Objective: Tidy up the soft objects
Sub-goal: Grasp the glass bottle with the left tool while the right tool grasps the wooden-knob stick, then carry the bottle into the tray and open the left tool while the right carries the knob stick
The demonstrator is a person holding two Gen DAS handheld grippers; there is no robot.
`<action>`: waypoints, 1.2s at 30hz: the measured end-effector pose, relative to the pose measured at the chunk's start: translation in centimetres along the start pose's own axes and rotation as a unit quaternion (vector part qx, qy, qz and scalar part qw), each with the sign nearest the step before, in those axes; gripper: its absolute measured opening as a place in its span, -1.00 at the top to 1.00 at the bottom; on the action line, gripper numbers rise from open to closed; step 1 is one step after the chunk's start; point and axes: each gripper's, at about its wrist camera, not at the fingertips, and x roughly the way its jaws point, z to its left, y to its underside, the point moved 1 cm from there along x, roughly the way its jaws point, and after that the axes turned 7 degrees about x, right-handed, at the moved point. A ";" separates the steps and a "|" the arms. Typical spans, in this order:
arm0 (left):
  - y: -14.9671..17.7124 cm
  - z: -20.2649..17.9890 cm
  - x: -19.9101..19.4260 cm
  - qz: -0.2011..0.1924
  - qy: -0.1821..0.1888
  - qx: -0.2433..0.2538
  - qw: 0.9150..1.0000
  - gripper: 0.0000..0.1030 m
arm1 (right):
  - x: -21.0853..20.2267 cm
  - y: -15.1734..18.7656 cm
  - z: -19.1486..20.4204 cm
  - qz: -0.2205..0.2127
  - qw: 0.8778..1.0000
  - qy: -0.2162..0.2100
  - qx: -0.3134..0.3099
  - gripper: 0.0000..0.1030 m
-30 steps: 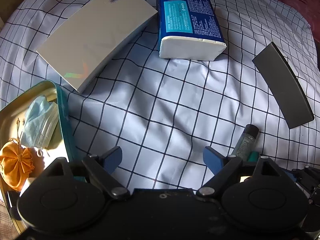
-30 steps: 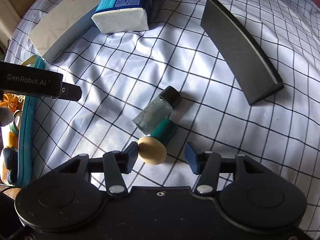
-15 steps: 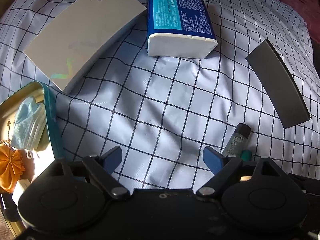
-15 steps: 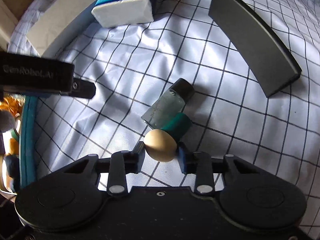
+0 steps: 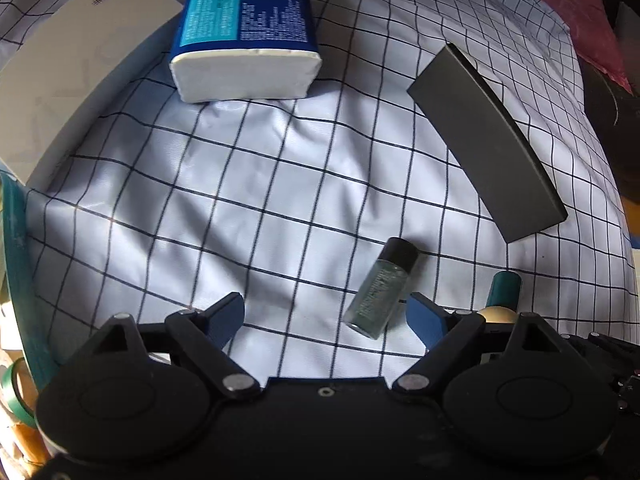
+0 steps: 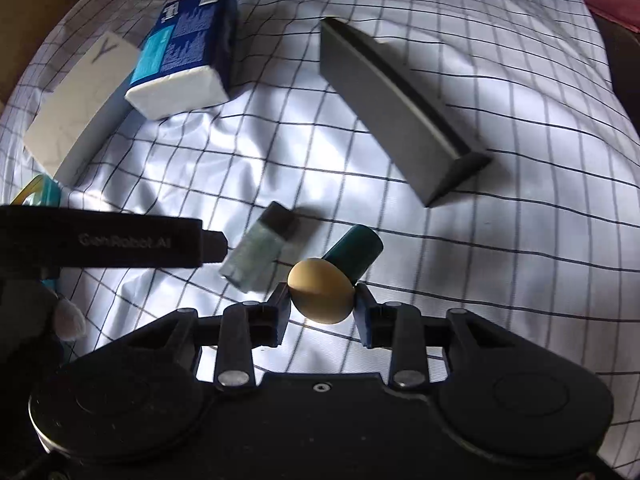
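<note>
My right gripper (image 6: 320, 300) is shut on a beige egg-shaped sponge (image 6: 320, 290) with a teal handle (image 6: 354, 254), held just above the checked cloth. A small glass bottle (image 6: 256, 252) with a black cap lies on the cloth to its left. In the left wrist view this bottle (image 5: 378, 288) lies just ahead of my left gripper (image 5: 326, 316), near its right finger. The left gripper is open and holds nothing. The sponge's teal handle (image 5: 505, 290) shows beyond that finger.
A blue tissue pack (image 5: 244, 28) and a white box marked Y (image 5: 72, 72) lie at the far left. At the right lies a dark grey curved box (image 5: 488, 144). A teal tin rim (image 5: 12, 240) shows at the left edge. The left tool's black casing (image 6: 120, 242) reaches in beside the bottle.
The right jaws closed on the beige sponge and raised it off the cloth. My left gripper moved right toward the bottle, and the tin with its contents slid out of its view.
</note>
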 end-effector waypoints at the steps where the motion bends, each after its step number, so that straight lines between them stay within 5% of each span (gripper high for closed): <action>1: -0.1 -0.6 0.2 -0.001 -0.001 0.004 1.000 -0.70 | -0.1 0.0 -0.4 0.001 1.000 0.001 0.005 0.32; 8: -0.1 -2.4 3.0 0.009 -0.016 0.013 1.000 -0.58 | -0.4 0.0 -1.8 0.011 1.000 0.001 0.015 0.32; 12: -0.1 -3.2 4.3 0.022 -0.005 0.014 1.000 -0.22 | -0.8 -0.3 -2.3 0.010 1.000 -0.004 0.025 0.32; 15: -0.1 -3.8 4.7 0.024 -0.007 0.025 0.999 0.39 | -1.1 -0.5 -2.3 0.006 1.000 -0.011 0.029 0.32; 16: -0.1 -3.9 4.6 0.019 -0.011 0.030 0.999 0.44 | -1.3 -0.5 -2.3 0.005 0.999 -0.013 0.030 0.32; 36: -0.1 2.8 -3.6 -0.041 -0.019 -0.035 0.998 0.54 | -2.8 -1.5 1.5 -0.001 0.997 -0.056 0.051 0.32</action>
